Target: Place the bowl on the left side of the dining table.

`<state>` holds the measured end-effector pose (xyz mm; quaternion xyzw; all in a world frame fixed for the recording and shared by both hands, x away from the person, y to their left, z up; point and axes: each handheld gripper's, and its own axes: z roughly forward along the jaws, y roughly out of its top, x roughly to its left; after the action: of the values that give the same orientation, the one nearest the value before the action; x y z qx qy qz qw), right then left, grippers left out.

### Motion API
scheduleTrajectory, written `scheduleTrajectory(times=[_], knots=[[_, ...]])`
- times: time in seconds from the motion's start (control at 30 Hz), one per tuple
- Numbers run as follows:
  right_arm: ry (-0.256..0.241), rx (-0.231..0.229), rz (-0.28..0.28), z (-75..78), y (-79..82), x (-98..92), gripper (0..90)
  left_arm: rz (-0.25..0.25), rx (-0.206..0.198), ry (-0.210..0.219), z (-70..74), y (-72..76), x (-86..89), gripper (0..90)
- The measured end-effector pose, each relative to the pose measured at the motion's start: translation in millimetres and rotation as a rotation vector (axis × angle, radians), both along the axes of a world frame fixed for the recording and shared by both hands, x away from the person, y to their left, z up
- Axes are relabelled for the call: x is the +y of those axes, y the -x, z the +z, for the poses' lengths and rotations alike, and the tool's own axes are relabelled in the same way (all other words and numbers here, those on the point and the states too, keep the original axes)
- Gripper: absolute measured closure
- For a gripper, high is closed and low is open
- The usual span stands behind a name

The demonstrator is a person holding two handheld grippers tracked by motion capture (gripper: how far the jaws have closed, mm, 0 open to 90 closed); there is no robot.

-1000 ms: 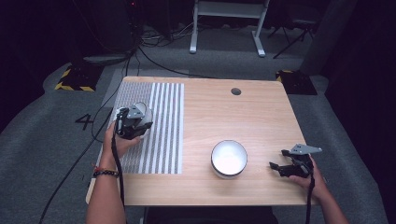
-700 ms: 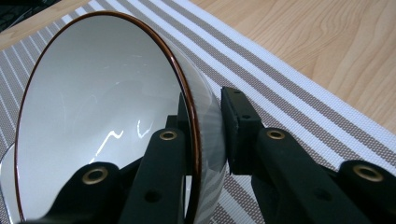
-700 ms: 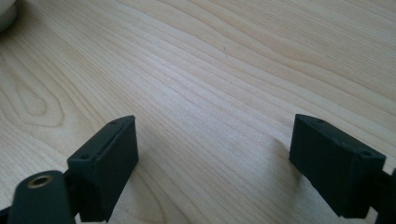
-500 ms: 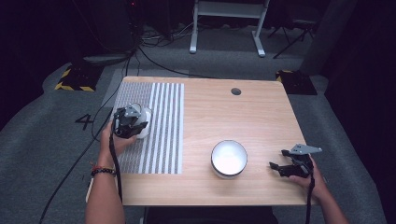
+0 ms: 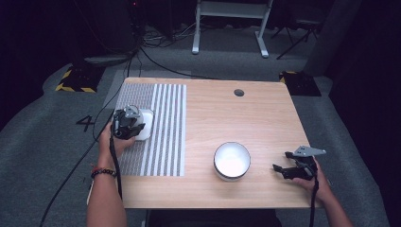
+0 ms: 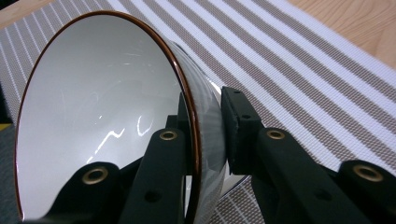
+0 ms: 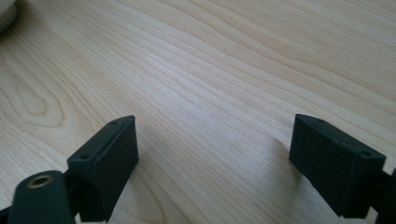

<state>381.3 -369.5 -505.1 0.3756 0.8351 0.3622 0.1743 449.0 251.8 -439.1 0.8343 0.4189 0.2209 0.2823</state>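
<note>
The glossy white ceramic bowl with the thin brown rim (image 6: 102,116) is tipped on its side in my left claw (image 6: 205,140), over the left part of the grey-and-white striped woven placemat (image 5: 165,127). One jaw lies inside against the glaze, the other presses the dark outer wall — the rim is pinched between them. From the high view the bowl (image 5: 144,124) shows as a pale patch just beyond that claw (image 5: 127,125).

I judge this to be the carrying step: the bowl is gripped, tilted, not resting flat. Next I would need to level it and set it down gently, perhaps near the second white round bowl (image 5: 231,161) that sits on the bare light wooden tabletop (image 5: 265,118) — the grip on a slick rim looks easy to lose.

My right claw (image 7: 212,154) idles low over the wood, jaws spread wide, holding nothing, well apart from that second bowl.
</note>
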Motion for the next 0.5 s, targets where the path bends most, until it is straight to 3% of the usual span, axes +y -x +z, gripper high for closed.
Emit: scheduleTrajectory(times=[0.23, 0.5], knots=[[0.0, 0.0, 0.0, 0.0, 0.0, 0.0, 15.6, 0.017, 0.014, -0.017, -4.1, -2.1, 1.1, 78.4], [0.0, 0.0, 0.0, 0.0, 0.0, 0.0, 15.6, 0.035, 0.035, -0.068, -11.4, -7.0, -0.2, 78.4]])
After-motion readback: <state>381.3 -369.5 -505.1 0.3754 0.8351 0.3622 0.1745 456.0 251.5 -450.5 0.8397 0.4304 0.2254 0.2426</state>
